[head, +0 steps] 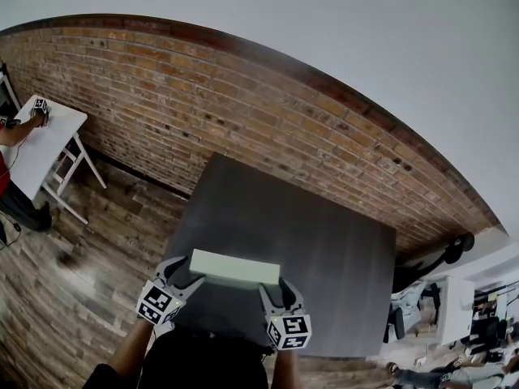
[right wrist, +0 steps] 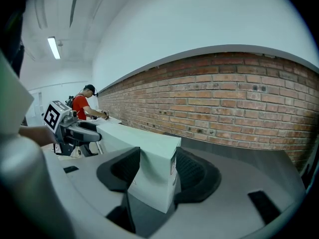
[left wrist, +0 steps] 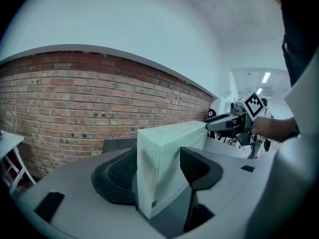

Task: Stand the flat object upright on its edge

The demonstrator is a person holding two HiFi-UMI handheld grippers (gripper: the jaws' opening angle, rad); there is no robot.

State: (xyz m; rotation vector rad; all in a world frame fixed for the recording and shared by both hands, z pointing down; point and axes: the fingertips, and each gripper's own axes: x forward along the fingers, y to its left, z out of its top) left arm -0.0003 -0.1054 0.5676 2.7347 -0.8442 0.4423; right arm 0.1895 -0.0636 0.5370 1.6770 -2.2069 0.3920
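A pale green flat box [head: 235,267] is turned with its narrow long side up, over the near edge of the dark table [head: 316,225]. My left gripper [head: 183,274] is shut on its left end and my right gripper [head: 273,288] on its right end. In the left gripper view the box [left wrist: 167,158] fills the gap between the black pads [left wrist: 117,176], and the right gripper [left wrist: 234,121] shows at its far end. In the right gripper view the box [right wrist: 152,176] sits pressed between the pads [right wrist: 194,176], with the left gripper [right wrist: 75,131] beyond. Whether the box rests on the table is hidden.
A brick wall [head: 243,112] runs behind the table. At the far left a white folding table [head: 45,140] stands on the wooden floor [head: 73,266], with a person [right wrist: 82,106] in red at it. Desks and chairs [head: 454,314] crowd the right.
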